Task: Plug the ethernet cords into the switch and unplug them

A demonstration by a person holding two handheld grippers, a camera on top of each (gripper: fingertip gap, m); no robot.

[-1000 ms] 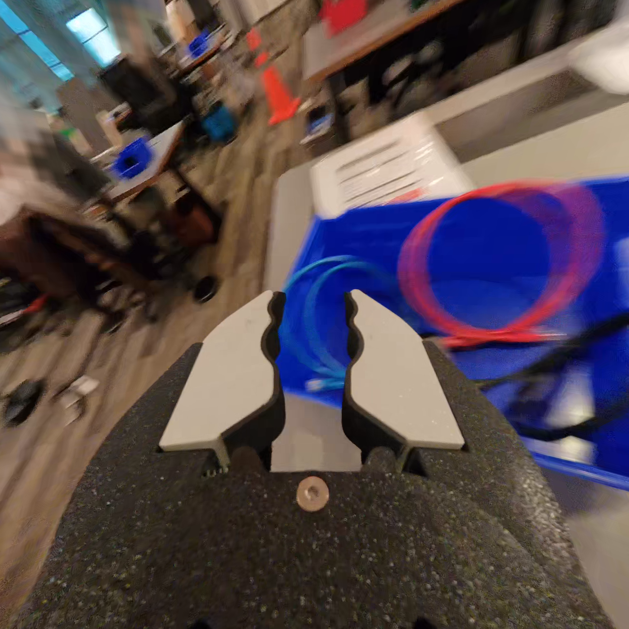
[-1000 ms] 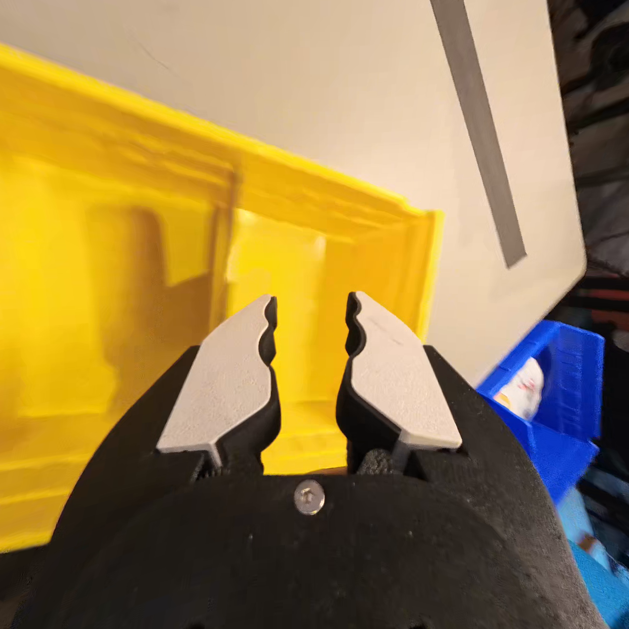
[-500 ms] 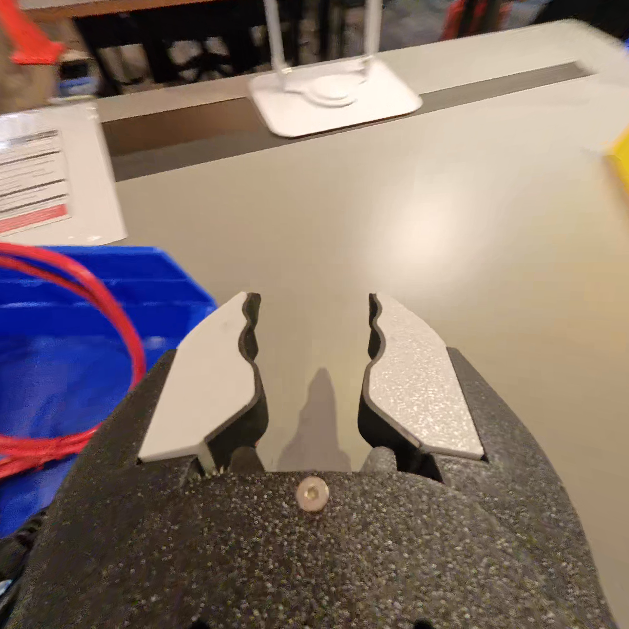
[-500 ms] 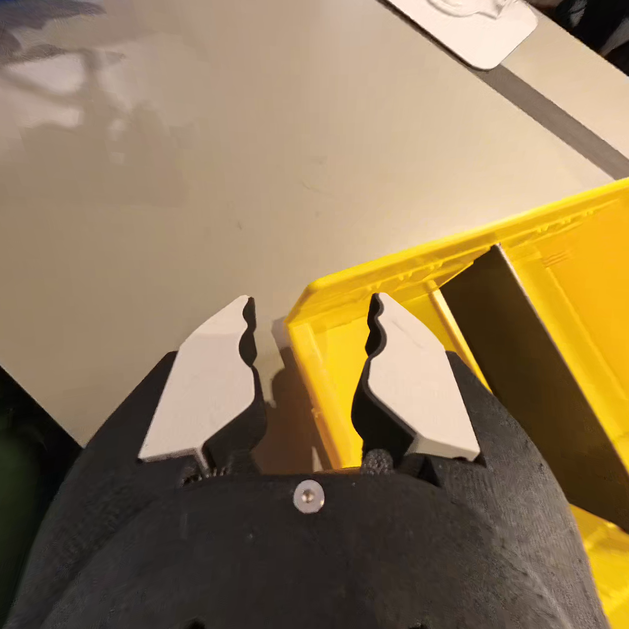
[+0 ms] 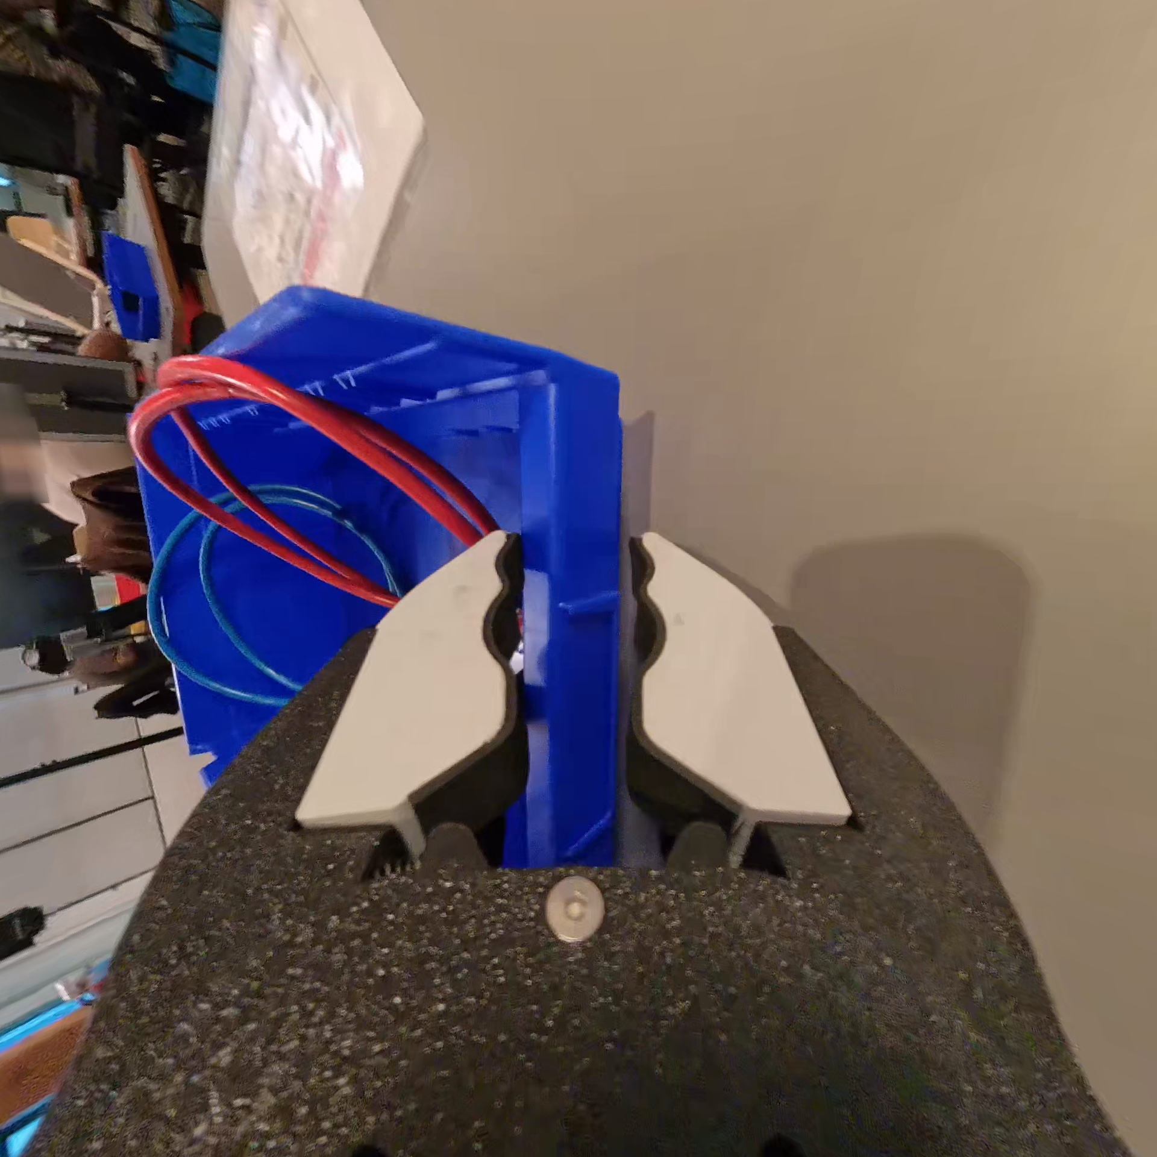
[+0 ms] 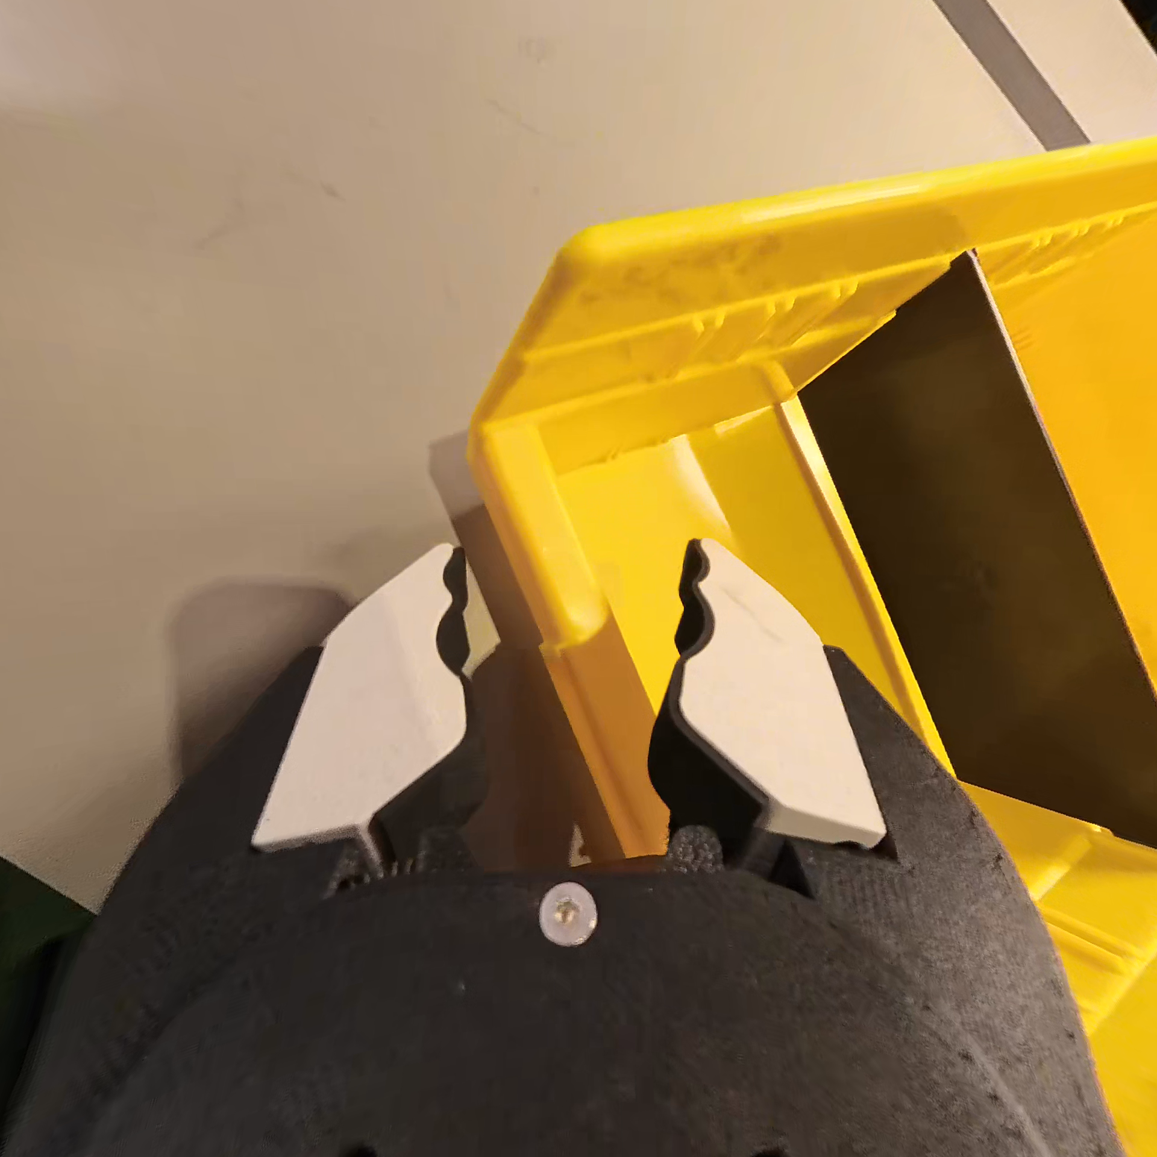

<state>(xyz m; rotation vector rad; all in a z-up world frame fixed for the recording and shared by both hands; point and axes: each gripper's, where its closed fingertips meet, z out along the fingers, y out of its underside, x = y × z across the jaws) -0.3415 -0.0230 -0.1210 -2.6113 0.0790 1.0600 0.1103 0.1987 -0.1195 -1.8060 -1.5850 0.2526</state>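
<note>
The left tongs (image 5: 573, 551) straddle the blue bin's (image 5: 566, 476) wall, seemingly clamped on it, likely to shift the red cord (image 5: 300, 407) and blue cord (image 5: 188, 588) coiled inside. The right tongs (image 6: 573, 554) gape around the yellow bin's (image 6: 538, 501) rim on the tabletop (image 6: 250, 250). No switch shows; the blurred sheet (image 5: 300, 156) is unreadable.

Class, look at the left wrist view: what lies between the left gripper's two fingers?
In the left wrist view, the wall of the blue bin stands between the left gripper fingers; the red cord and blue cord coil inside the bin.
</note>
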